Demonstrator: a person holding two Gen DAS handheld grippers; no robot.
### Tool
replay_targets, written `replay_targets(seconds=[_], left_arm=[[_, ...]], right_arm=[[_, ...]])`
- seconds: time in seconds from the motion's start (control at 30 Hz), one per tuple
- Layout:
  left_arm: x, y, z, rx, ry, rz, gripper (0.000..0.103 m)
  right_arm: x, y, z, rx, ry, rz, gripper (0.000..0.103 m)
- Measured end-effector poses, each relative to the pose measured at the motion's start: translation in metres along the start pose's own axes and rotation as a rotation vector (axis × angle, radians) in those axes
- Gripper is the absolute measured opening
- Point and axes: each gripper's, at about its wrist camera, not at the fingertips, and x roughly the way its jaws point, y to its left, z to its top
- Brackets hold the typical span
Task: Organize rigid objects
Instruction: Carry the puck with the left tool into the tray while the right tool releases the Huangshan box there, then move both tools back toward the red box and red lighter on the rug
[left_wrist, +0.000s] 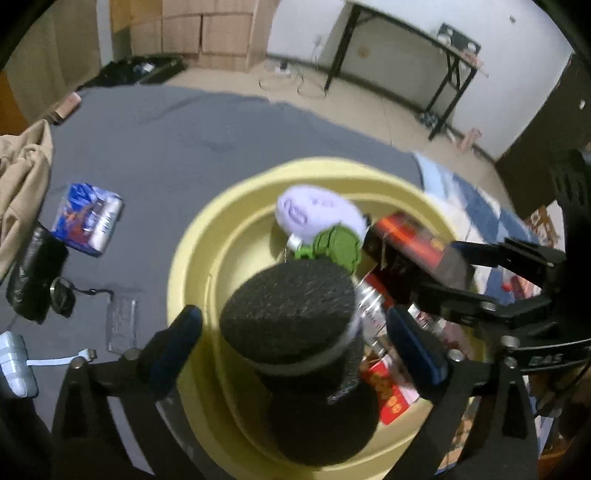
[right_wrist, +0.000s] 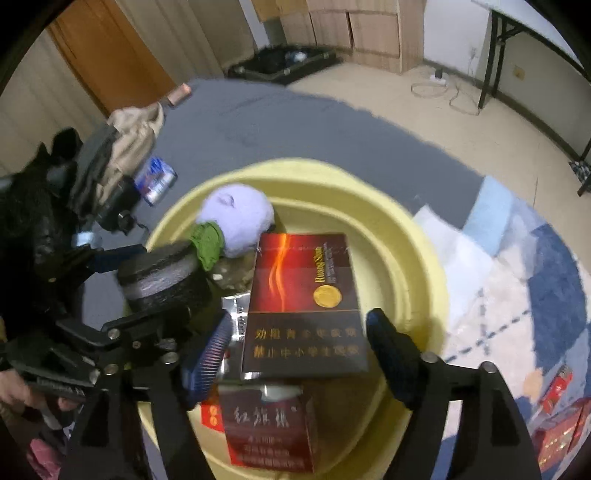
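On the grey mat the yellow basin (left_wrist: 192, 258) (contents half hidden) sits beneath both grippers, left gripper (left_wrist: 295, 332) and right gripper (right_wrist: 299, 350), spread wide, gripping nothing.

one yellow basin (right_wrist: 417, 266), one purple plush (right_wrist: 236, 221), two dark red cartons (right_wrist: 303, 295), one black spool (left_wrist: 291, 314).

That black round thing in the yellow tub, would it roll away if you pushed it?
Probably, if tipped on its side: the black round thing looks like a squat cylinder. On a flat end it should slide instead. Its rough, fuzzy surface suggests it isn't slippery. Inside the yellow tub, it couldn't go far anyway.
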Motion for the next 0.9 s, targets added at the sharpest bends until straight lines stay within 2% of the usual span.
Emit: replay_targets(seconds=[0.07,0.13,0.27,0.33,0.47,0.6,0.7,0.8,0.9], left_arm=[[-0.012,-0.001,0.001,-0.019,-0.026,0.003,0.103],[-0.021,-0.008,0.004,-0.01,-0.037,-0.007,0.103],[-0.043,-0.045,0.015,0.076,-0.077,-0.01,0.103],[-0.052,-0.066,0.018,0.115,-0.086,-0.027,0.103],[-0.065,-0.115,0.023,0.167,-0.096,-0.098,0.103],[-0.058,-0.166,0.021,0.244,-0.072,-0.144,0.103],[-0.045,-0.198,0.014,0.313,-0.043,-0.137,0.103],[-0.028,-0.221,0.009,0.319,-0.008,-0.146,0.103],[-0.012,-0.233,0.005,0.309,0.018,-0.144,0.103]], right_arm=[[-0.024,-0.007,-0.005,0.01,-0.059,-0.008,0.096],[-0.052,-0.016,-0.012,0.023,-0.113,-0.016,0.102],[-0.107,-0.041,-0.034,0.049,-0.192,-0.062,0.103],[-0.137,-0.061,-0.055,0.071,-0.221,-0.116,0.103],[-0.173,-0.095,-0.105,0.115,-0.221,-0.22,0.103],[-0.196,-0.132,-0.16,0.206,-0.213,-0.278,0.103],[-0.197,-0.153,-0.19,0.281,-0.178,-0.302,0.103],[-0.187,-0.166,-0.203,0.312,-0.119,-0.295,0.103],[-0.17,-0.162,-0.202,0.282,-0.115,-0.299,0.103]])
